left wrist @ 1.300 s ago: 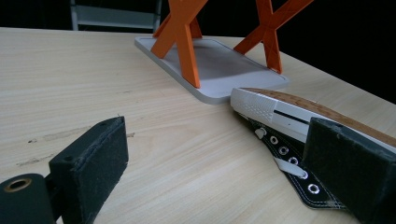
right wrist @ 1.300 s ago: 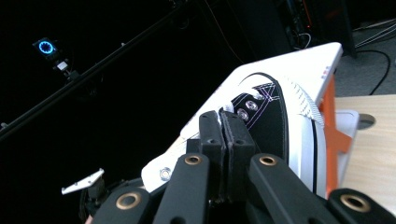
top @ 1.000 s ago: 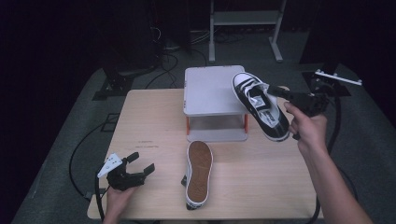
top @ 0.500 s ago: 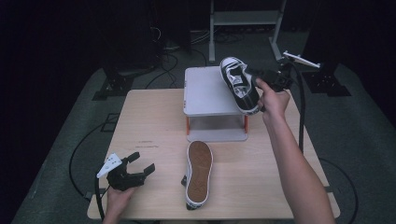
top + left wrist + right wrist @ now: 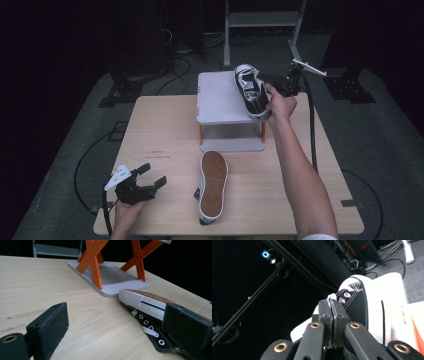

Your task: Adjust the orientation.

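Black-and-white sneaker (image 5: 251, 90) hangs pinched by its upper edge in the right gripper (image 5: 333, 315), jaws clenched on the canvas, so it can settle sole-down on the grey shelf stand (image 5: 220, 102); a second ago it was off the stand's right side. Nearer than the stand, the second sneaker (image 5: 212, 184) lies sole-up; the left gripper (image 5: 145, 182) rests released beside it.

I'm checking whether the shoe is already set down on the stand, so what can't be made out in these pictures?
- High view: whether the held shoe rests on the stand's top shelf; the right hand covers its heel.
- Right gripper view: the right gripper is clamped on the shoe's edge; the jaws hide what's below.
- Left gripper view: the open left gripper blocks the other shoe, cut off at the right edge.
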Available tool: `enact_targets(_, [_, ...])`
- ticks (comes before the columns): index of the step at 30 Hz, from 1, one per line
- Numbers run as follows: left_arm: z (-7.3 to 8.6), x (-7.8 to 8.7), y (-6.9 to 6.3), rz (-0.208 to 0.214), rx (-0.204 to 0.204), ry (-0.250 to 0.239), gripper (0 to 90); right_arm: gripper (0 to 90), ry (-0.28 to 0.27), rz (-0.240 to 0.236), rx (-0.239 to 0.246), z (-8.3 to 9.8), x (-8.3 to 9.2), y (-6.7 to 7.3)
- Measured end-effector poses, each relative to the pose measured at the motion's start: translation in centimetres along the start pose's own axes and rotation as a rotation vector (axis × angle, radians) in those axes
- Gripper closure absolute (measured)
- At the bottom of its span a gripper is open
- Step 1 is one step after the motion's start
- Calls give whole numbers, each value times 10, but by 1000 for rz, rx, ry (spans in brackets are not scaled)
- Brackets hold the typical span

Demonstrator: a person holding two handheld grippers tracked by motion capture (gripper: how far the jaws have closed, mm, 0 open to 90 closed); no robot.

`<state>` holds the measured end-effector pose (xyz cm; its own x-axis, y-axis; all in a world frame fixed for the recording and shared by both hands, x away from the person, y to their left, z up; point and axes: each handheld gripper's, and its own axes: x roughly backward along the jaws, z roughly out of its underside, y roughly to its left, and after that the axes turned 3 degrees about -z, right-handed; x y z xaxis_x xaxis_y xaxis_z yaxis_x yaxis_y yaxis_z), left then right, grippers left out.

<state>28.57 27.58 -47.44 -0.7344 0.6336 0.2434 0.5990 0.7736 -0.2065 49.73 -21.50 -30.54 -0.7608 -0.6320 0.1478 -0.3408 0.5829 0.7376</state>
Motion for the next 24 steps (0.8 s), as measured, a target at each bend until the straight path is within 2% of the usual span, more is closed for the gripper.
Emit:
enact_targets(2, [0, 0, -1, 0, -1, 1, 62, 880, -4, 1, -13, 0, 3, -6])
enact_targets(5, [1, -1, -1, 1, -4, 8, 62, 877, 20, 57, 21, -2, 7, -12])
enact_targets(10, [2, -3, -2, -1, -8, 20, 62, 866, 43, 46, 36, -4, 10, -15])
enact_targets(12, [2, -3, -2, -3, -9, 20, 62, 855, 48, 55, 62, -5, 11, -14])
enact_targets(19, [2, -2, -2, -7, -12, 22, 62, 702, 69, 83, 166, -6, 29, -6])
enact_targets(24, [3, -3, -4, -10, -15, 33, 62, 628, 68, 73, 190, -6, 52, -9])
